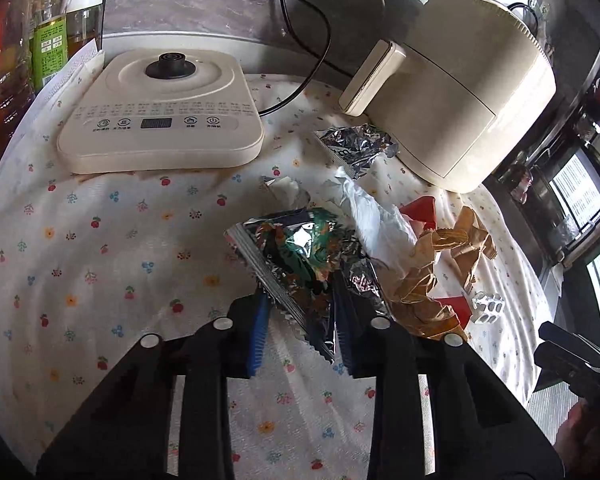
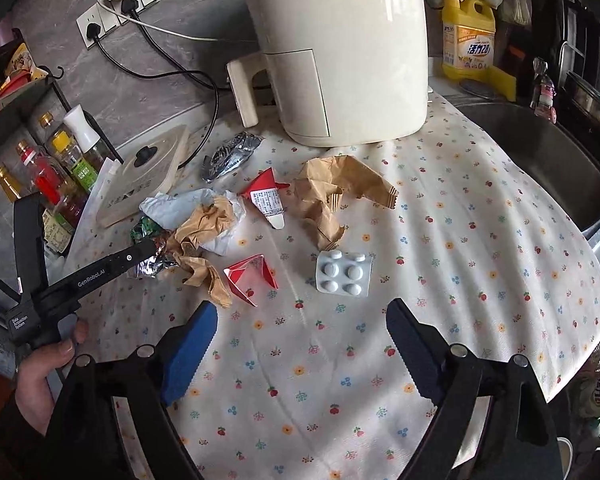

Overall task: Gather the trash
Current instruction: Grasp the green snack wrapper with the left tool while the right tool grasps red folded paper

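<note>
Trash lies on a floral cloth. My left gripper has its jaws around the near end of a green and silver foil wrapper, nearly closed on it; it also shows in the right wrist view. Beside it lie white crumpled paper, brown crumpled paper, red cartons and another foil wrapper. My right gripper is open and empty, just short of a pill blister pack. A red carton and brown paper lie nearby.
A cream air fryer stands at the back. A kettle base sits to the left with cables behind. Bottles stand at the far left. A sink and yellow detergent bottle are at the right.
</note>
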Demonstrator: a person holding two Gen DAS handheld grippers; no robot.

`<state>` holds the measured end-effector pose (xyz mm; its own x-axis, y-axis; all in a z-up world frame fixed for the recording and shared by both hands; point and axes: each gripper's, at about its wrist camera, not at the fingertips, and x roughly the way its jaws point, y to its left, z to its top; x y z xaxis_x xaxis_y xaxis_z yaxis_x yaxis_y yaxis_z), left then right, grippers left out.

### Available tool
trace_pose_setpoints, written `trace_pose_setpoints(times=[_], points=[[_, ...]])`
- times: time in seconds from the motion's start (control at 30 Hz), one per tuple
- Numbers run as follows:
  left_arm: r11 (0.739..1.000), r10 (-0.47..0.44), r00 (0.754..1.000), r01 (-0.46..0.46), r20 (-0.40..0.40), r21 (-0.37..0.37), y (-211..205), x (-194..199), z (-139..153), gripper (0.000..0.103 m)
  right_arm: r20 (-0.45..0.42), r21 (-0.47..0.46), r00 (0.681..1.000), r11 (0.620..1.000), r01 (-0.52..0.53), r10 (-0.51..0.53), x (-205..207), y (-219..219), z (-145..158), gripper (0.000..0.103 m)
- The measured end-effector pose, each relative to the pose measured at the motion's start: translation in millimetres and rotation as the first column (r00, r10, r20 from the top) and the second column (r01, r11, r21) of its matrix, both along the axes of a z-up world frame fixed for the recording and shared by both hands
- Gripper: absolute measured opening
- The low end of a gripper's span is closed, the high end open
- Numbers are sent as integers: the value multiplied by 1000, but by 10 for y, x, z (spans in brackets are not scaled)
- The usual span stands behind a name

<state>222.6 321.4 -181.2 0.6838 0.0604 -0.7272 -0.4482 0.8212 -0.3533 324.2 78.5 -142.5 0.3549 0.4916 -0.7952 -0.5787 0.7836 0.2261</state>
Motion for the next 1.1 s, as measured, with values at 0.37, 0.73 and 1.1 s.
trace_pose_setpoints(times=[0.37, 0.73, 1.1], points=[[991, 77, 996, -81, 47, 106, 76, -410, 330, 26, -23, 20, 991, 992, -128, 129, -76, 455, -78, 59], [990, 93, 995, -95, 22, 100, 69, -610, 281, 26, -74, -33, 984, 986, -162, 159, 101, 747, -441, 9], [990, 36, 996, -46, 76, 132, -296, -510, 497, 26, -43, 112, 992, 987, -116, 121, -27, 149, -27, 3]])
